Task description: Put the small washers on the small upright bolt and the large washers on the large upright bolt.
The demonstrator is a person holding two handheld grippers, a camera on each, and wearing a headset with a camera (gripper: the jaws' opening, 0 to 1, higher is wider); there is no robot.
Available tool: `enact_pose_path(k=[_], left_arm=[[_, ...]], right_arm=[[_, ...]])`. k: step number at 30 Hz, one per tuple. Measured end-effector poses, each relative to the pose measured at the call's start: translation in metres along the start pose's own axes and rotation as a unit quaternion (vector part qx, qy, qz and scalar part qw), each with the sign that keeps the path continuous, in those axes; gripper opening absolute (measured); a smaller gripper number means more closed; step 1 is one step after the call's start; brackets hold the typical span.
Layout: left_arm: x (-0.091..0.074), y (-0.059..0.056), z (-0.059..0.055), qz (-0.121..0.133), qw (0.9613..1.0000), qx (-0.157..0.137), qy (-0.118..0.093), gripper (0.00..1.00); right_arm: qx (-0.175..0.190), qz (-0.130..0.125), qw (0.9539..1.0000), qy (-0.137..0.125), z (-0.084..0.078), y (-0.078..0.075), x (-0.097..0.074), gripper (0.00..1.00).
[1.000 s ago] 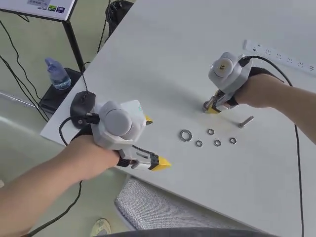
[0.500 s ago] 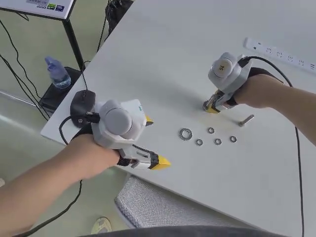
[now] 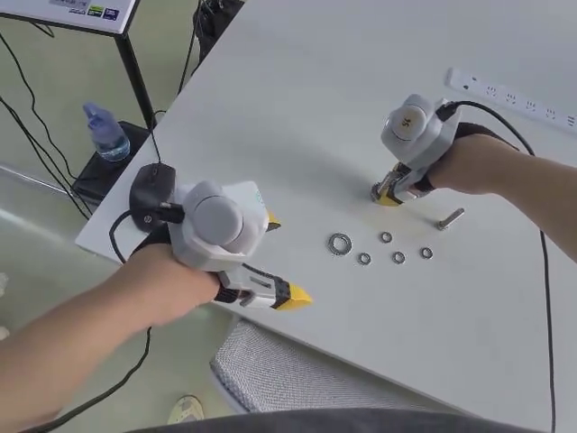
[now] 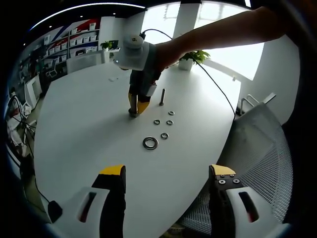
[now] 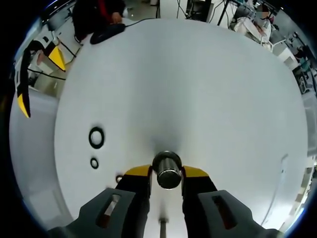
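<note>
My right gripper (image 3: 386, 195) is shut on the large bolt (image 5: 168, 170), which stands on end on the white table (image 3: 297, 108). The small bolt (image 3: 449, 219) lies flat just right of it. One large washer (image 3: 339, 244) and several small washers (image 3: 398, 257) lie loose in front of that gripper; the large washer (image 4: 150, 143) and small washers (image 4: 164, 135) also show in the left gripper view. My left gripper (image 3: 285, 258) hovers open near the table's front edge, nothing between its jaws (image 4: 167, 171).
A power strip (image 3: 509, 101) lies at the table's far right. A black mouse (image 3: 151, 189) with its cable sits at the left corner. On the floor beyond stand a water bottle (image 3: 106, 133) and a stand leg. A mesh chair (image 3: 288, 379) sits under the front edge.
</note>
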State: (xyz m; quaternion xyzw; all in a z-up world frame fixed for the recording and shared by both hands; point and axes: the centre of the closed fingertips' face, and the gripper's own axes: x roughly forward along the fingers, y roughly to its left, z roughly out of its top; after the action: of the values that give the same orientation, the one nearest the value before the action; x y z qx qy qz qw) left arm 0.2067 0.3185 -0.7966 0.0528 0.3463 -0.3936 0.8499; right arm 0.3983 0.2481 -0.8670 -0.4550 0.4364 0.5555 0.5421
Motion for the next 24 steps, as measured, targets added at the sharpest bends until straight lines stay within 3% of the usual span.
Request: enact_pose_path(k=[13,24], left_arm=[[-0.002,0.002,0.0,0.01,0.9999,-0.003,0.002,0.74],[-0.001,-0.005,0.001,-0.004,1.0,-0.001,0.007,0.85]], right_arm=[[0.006,0.011,0.9998,-0.018,0.004,0.001,-0.004,0.39],[0.007,0.014,0.9992,-0.038,0.008,0.0,-0.015,0.44]])
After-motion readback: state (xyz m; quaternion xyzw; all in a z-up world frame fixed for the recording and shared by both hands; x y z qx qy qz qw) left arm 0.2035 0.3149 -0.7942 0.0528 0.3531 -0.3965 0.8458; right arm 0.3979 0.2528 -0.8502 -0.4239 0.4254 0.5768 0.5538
